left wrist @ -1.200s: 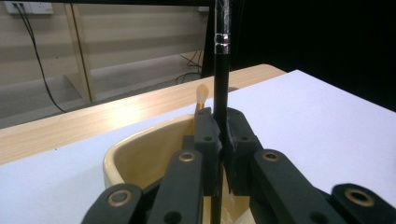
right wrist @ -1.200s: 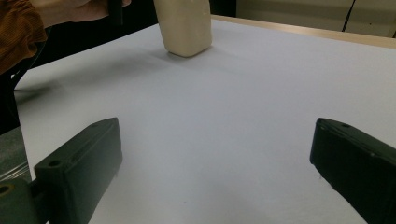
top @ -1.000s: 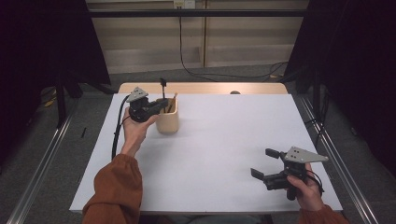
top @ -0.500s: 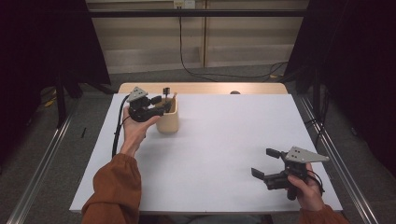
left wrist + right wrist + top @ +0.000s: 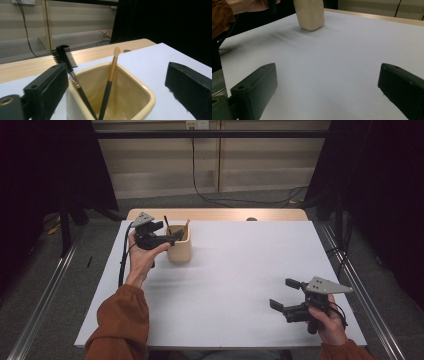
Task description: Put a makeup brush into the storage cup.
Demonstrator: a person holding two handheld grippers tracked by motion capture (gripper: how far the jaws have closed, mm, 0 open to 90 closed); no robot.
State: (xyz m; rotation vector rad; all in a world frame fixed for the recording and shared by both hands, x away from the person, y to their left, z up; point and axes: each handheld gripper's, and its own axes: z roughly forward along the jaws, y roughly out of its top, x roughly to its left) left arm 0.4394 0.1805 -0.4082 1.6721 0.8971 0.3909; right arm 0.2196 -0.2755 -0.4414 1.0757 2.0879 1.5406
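A cream square holder point(image 5: 181, 251) stands on the white table point(image 5: 240, 270) at the back left. Two brushes lean in it: a black comb-headed brush point(image 5: 63, 53) and a gold-banded brush with a pale tip point(image 5: 111, 72). My left gripper point(image 5: 169, 233) hovers at the holder's rim point(image 5: 140, 100), open, one jaw on each side of the holder and nothing between the pads. My right gripper point(image 5: 282, 293) is held low over the table's front right, open and empty point(image 5: 327, 82). In the right gripper view the holder point(image 5: 310, 15) appears far off.
A bare wooden strip point(image 5: 215, 214) runs along the table's back edge. Metal rails point(image 5: 45, 300) flank the table on the floor. A black cable point(image 5: 122, 262) trails from the left gripper along the table's left side. An orange sleeve point(image 5: 120, 320) comes in at the front left.
The black comb brush stood higher above the holder a second ago and now sits lower inside it. The left gripper has drawn slightly back and down. The right gripper has stayed put.
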